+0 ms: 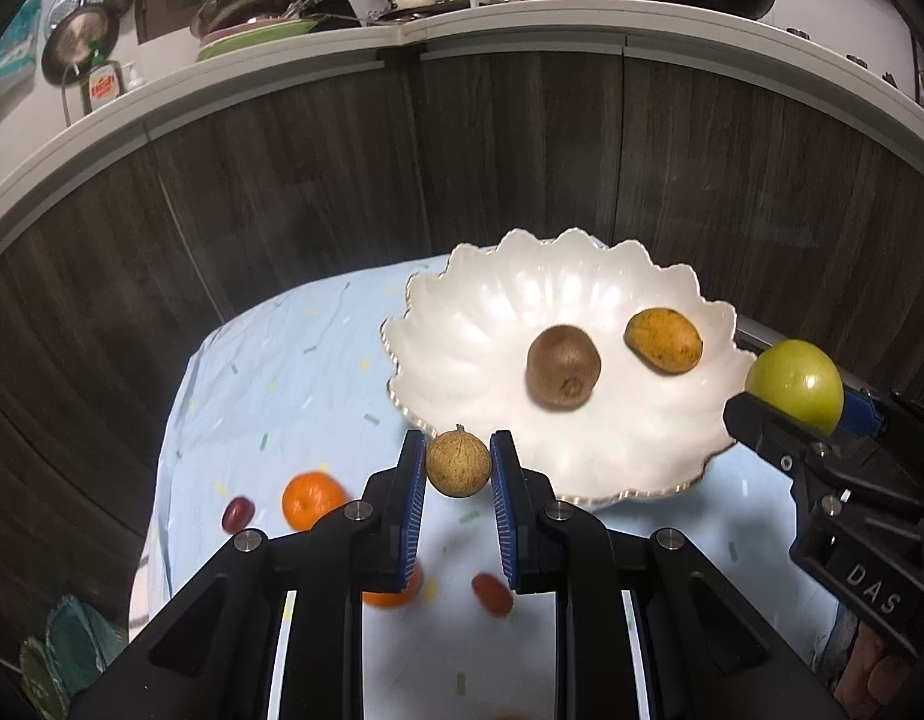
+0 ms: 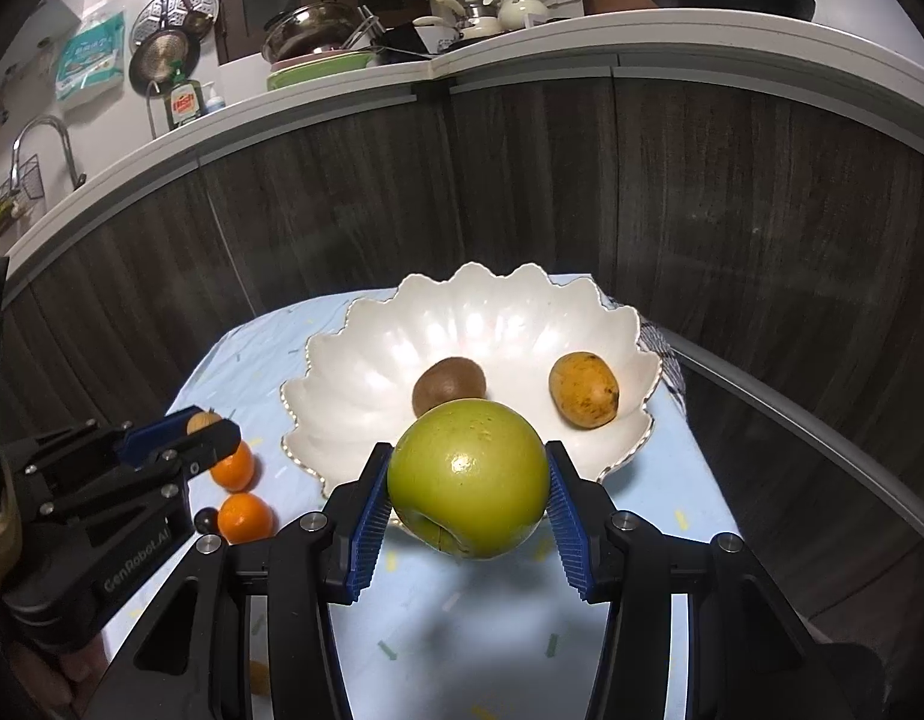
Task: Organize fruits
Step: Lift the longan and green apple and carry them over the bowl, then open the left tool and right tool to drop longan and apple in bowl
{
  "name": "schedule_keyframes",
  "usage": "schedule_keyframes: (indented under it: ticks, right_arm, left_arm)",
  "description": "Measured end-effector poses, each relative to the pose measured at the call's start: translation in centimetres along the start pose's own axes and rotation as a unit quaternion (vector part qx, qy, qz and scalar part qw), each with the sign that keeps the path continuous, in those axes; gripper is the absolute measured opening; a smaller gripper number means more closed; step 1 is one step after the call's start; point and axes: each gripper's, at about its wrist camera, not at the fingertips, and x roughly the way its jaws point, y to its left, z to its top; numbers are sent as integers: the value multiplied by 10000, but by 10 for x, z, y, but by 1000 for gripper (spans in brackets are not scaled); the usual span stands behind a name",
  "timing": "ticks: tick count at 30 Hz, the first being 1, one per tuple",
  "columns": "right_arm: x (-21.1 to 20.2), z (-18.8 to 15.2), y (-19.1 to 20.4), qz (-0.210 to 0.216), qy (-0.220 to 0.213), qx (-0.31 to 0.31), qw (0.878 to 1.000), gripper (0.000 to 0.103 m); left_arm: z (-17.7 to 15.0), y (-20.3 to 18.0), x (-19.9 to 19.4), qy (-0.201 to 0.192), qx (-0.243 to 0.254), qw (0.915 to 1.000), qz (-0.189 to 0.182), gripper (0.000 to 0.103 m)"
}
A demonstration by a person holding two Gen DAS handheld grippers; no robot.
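My left gripper [image 1: 459,465] is shut on a small round tan fruit [image 1: 459,463], held in the air just short of the near rim of the white scalloped bowl [image 1: 462,324]. My right gripper [image 2: 469,498] is shut on a green apple [image 2: 469,477], also lifted, in front of the bowl [image 2: 354,372]. In the bowl lie a brown kiwi [image 1: 563,373] and a yellow-orange mango [image 1: 663,341]. From the right wrist view the left gripper [image 2: 204,429] hangs at the left with the tan fruit [image 2: 203,420] peeking out. The right gripper [image 1: 792,408] shows at the right edge of the left wrist view.
On the light blue cloth [image 1: 282,372] lie oranges [image 1: 311,499] [image 2: 245,517] [image 2: 234,467], a dark red grape-like fruit [image 1: 238,513] and another reddish one [image 1: 492,594]. Dark wood cabinet fronts [image 2: 702,192] rise behind the table, under a counter crowded with cookware.
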Motion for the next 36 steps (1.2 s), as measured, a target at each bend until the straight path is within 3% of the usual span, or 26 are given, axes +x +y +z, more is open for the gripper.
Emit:
schedule_keyframes:
  ticks: [16,31,33,35,36]
  right_arm:
    - [26,17,-20,-177,100,135,9997,50]
    - [57,14,-23,-205,522,116,9984,50]
    - [59,13,-24,-214,573,114,9981,50]
    - [62,13,-25,-236,634,140,9976,52]
    - [62,12,-25,-247,630,153,9976,61]
  left_arm:
    - [28,-10,37,119,97,9997,-172,22]
    - [25,-12,78,500,118,9983,-278,22]
    - [23,-13,81,539,124,9981,-255,26]
    - [21,-12,82,553,93,9981,-242,46]
    - [20,-11,83,541,69,9983,-218,50]
